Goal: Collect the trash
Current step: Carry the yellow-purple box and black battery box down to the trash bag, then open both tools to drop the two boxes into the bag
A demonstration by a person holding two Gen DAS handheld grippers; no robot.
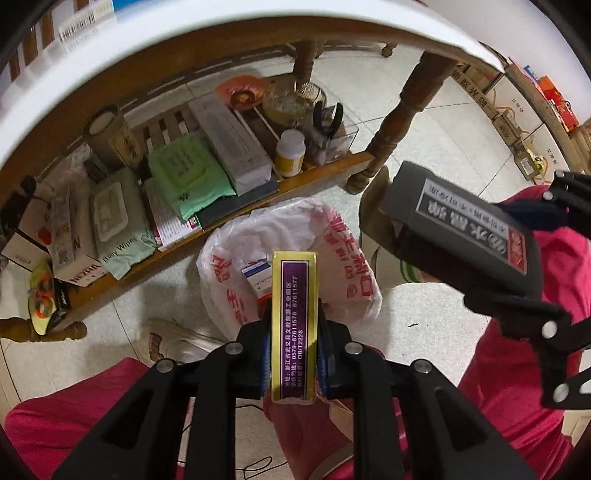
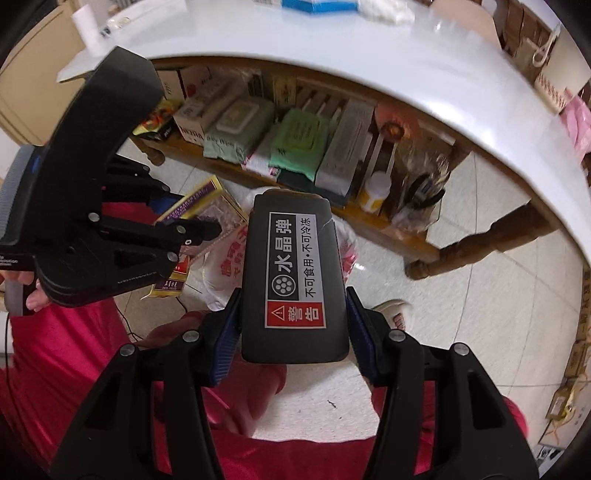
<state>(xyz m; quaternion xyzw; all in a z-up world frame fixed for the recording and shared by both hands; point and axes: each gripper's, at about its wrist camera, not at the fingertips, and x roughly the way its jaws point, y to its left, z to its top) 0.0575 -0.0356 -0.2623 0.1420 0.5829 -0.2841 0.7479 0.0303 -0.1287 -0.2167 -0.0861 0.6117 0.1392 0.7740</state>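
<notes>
My left gripper (image 1: 294, 321) is shut on a gold and purple box (image 1: 294, 325), held above an open white plastic bag with red print (image 1: 332, 266) on the floor. A small blue and white box (image 1: 258, 277) lies inside the bag. My right gripper (image 2: 293, 314) is shut on a black box with a white and red label (image 2: 295, 273). That black box shows in the left wrist view (image 1: 465, 225) to the right of the bag. The left gripper with the gold box (image 2: 199, 206) shows at the left of the right wrist view, over the bag (image 2: 225, 273).
A low wooden shelf (image 1: 221, 225) under a white round table (image 1: 258, 22) holds wipes packs (image 1: 188, 173), boxes, a white bottle (image 1: 290, 151) and jars. A table leg (image 1: 399, 122) stands right of the bag. My red-clad legs (image 1: 74, 417) and a white shoe (image 1: 173, 339) are below.
</notes>
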